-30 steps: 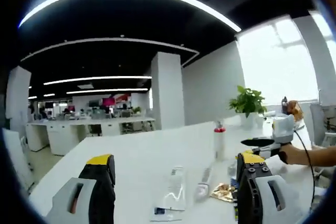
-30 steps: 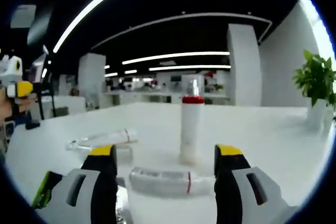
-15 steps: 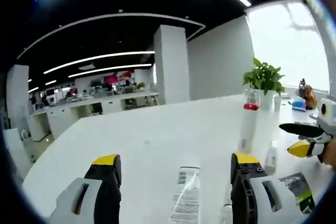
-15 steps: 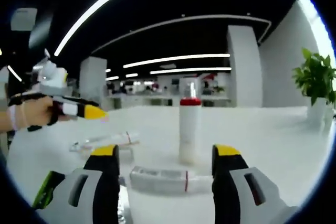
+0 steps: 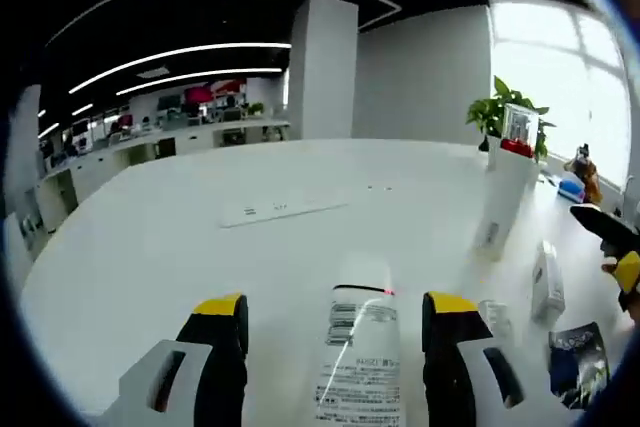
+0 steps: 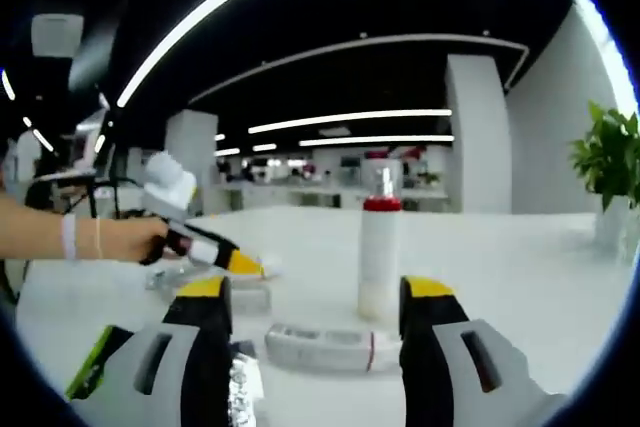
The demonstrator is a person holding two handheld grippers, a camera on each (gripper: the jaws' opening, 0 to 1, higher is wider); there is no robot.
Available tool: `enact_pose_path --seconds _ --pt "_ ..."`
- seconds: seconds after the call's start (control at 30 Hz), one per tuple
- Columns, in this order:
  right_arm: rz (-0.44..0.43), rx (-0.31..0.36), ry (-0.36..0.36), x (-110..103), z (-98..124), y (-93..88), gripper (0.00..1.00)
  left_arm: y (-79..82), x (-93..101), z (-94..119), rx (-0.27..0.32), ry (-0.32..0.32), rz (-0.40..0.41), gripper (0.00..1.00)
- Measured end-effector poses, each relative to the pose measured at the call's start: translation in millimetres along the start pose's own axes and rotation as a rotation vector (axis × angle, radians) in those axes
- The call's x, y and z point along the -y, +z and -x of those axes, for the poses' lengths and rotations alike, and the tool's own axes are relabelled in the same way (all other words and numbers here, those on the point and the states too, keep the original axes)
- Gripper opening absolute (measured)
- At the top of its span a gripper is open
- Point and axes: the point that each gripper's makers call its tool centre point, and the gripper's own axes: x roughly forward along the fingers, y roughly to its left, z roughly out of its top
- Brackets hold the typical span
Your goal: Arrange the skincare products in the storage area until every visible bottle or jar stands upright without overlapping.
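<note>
Left tongs gape around a lying tube, likely soft, slick: grip mid-body; right tongs open, empty.

White printed tube lying on white tabletop between spread yellow-tipped jaws. Right of jaws: upright white red-capped bottle, small lying tube, dark sachet.

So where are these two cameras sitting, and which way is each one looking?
Left gripper view: rides on the left gripper, looking along its open jaws at a lying tube; the right gripper's tip enters at right.
Right gripper view: rides on the right gripper, jaws open over a lying bottle; the person's hand holds the left gripper.
Shared: white table, upright red-collared bottle, potted plant.
</note>
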Motion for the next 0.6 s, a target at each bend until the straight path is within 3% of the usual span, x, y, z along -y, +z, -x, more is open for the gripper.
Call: enact_pose_path --seconds 0.03,0.07,0.1,0.17,0.23,0.3,0.43,0.53,0.6 --pt "0.010 -0.002 0.000 -1 1 -0.6 0.67 -4.4 -0.5 -1 -0.005 -0.006 -0.045 0.67" --pt "0.012 -0.002 0.001 -1 1 -0.8 0.67 -8.1 7.3 -4 -0.003 -0.052 -0.050 0.66" --pt "0.015 -0.003 0.002 -1 0 -1.1 0.67 -17.6 7.8 -3 -0.052 -0.055 -0.055 0.66" --pt "0.020 0.002 -0.002 0 -1 -0.4 0.67 -6.5 5.8 -5 0.013 -0.055 -0.064 0.59" --pt "0.024 0.007 0.007 0 -2 -1.3 0.66 -6.6 13.9 -7 0.005 -0.091 -0.064 0.47" --pt "0.022 -0.005 0.004 1 -3 -5.0 0.66 -6.9 5.5 -8 -0.020 -0.015 -0.068 0.41" --pt "0.014 -0.013 0.004 2 -3 -8.3 0.65 -6.1 10.1 -6 -0.044 -0.001 -0.083 0.37" --pt "-0.050 -0.005 0.028 1 -4 -8.0 0.64 0.0 20.6 2 -0.006 -0.046 0.010 0.36" --pt "-0.050 0.001 0.031 0 -4 -7.6 0.64 14.1 27.6 14 0.061 -0.068 0.019 0.35"
